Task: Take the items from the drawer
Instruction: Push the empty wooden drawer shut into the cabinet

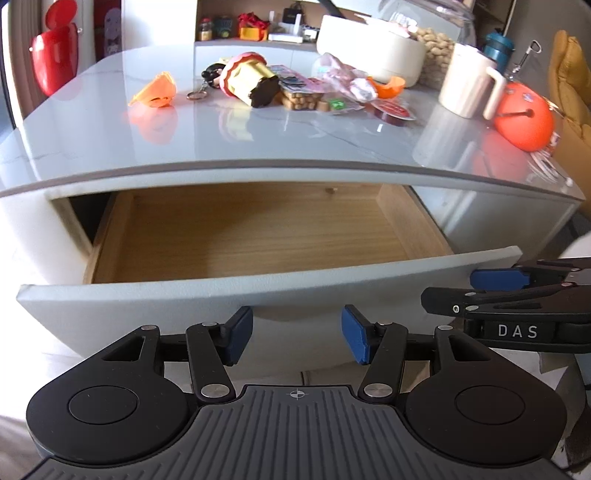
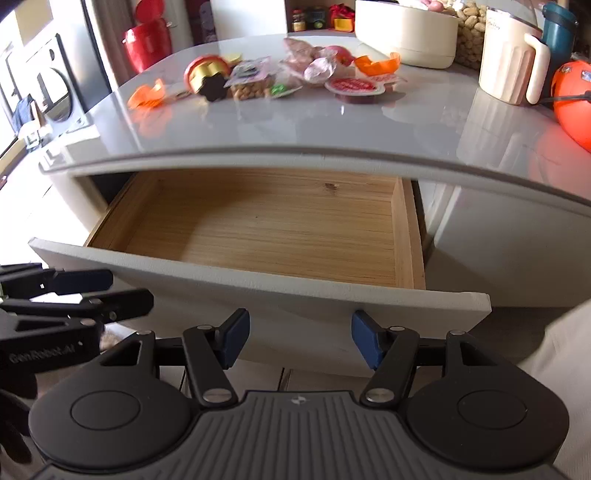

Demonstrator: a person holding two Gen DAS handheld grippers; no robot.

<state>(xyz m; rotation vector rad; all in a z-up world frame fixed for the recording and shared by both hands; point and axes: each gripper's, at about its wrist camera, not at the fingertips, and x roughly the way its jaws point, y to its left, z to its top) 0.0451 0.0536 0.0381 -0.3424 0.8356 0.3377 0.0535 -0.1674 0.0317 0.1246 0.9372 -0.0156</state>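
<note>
A wooden drawer [image 1: 251, 236] [image 2: 266, 229] with a grey front stands pulled out below the glossy grey tabletop [image 1: 288, 140] [image 2: 332, 125]; its visible floor is bare. Small items lie in a row on the tabletop: an orange wrapper [image 1: 155, 92] [image 2: 146, 94], a red and gold jar on its side [image 1: 247, 79] [image 2: 207, 75], a nut packet [image 1: 299, 98] [image 2: 251, 88], a pink bag [image 1: 343, 77] [image 2: 314, 62], a red-lidded tub [image 2: 354, 88]. My left gripper [image 1: 297, 336] hangs open just before the drawer front. My right gripper [image 2: 299, 339] is open too, beside it.
At the back right of the tabletop stand a cream bowl [image 1: 373, 55] [image 2: 406, 33], a cream jug [image 1: 469, 85] [image 2: 513, 55], a jar of peanuts [image 2: 469, 33] and an orange ball-shaped thing [image 1: 524, 114] [image 2: 574, 103]. A red bin [image 1: 55, 55] [image 2: 147, 40] sits far left.
</note>
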